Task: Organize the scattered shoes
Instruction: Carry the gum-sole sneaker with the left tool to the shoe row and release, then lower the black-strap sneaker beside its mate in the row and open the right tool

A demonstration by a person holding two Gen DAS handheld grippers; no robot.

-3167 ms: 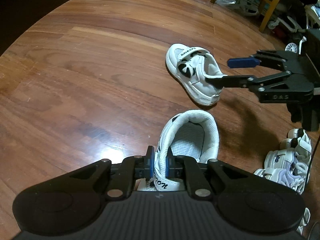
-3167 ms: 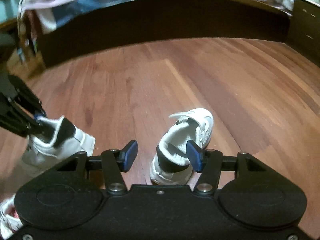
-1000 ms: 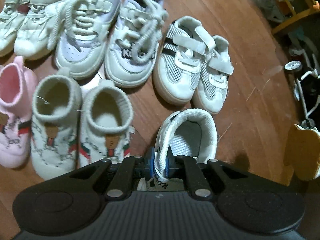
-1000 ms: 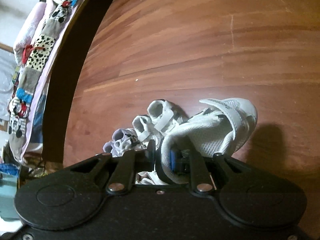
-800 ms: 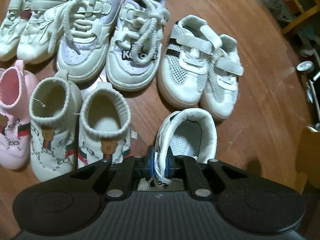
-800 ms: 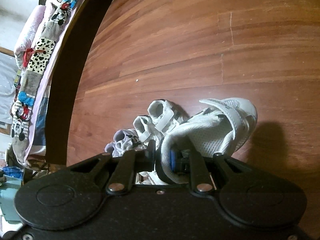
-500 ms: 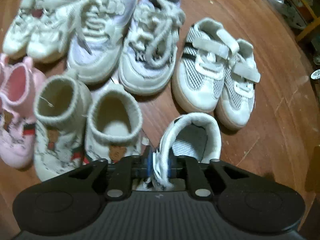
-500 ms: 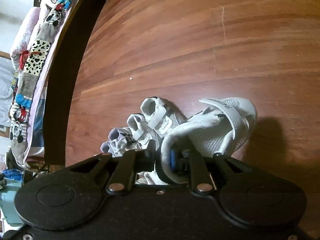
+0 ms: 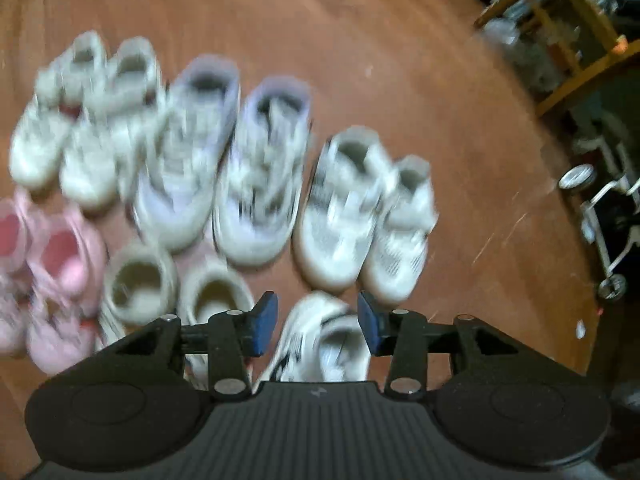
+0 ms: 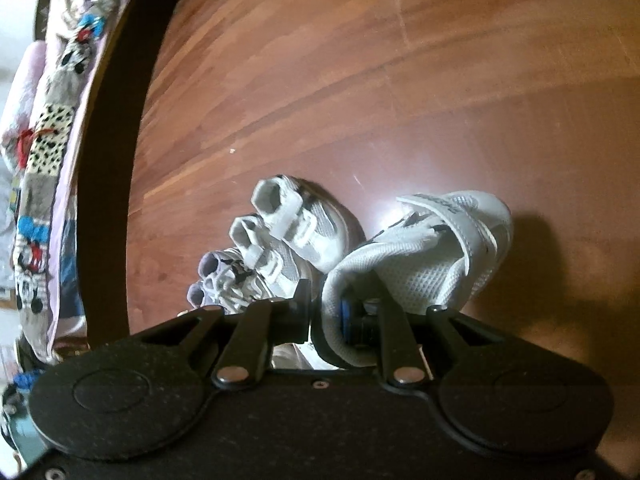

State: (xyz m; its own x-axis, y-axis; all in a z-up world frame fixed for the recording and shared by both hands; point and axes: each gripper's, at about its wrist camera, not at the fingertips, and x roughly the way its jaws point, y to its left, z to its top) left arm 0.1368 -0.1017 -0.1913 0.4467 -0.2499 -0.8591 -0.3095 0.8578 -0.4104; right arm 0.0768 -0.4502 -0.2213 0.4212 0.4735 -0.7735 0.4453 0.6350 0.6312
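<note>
a: where was the loose sneaker (image 9: pixel 320 340)?
b: on the floor (image 9: pixel 460 128), in the near row, right of the sock boots (image 9: pixel 176 284).
a: and behind it?
b: the strap pair (image 9: pixel 364 208), rightmost in the far row.

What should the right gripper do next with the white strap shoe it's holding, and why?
Probably lower it beside the shoe that lies between the left gripper's pads, whose jaws have just been opening. The right gripper is clamped on the white strap shoe's collar, and the shoes in the rows stand in pairs.
</note>
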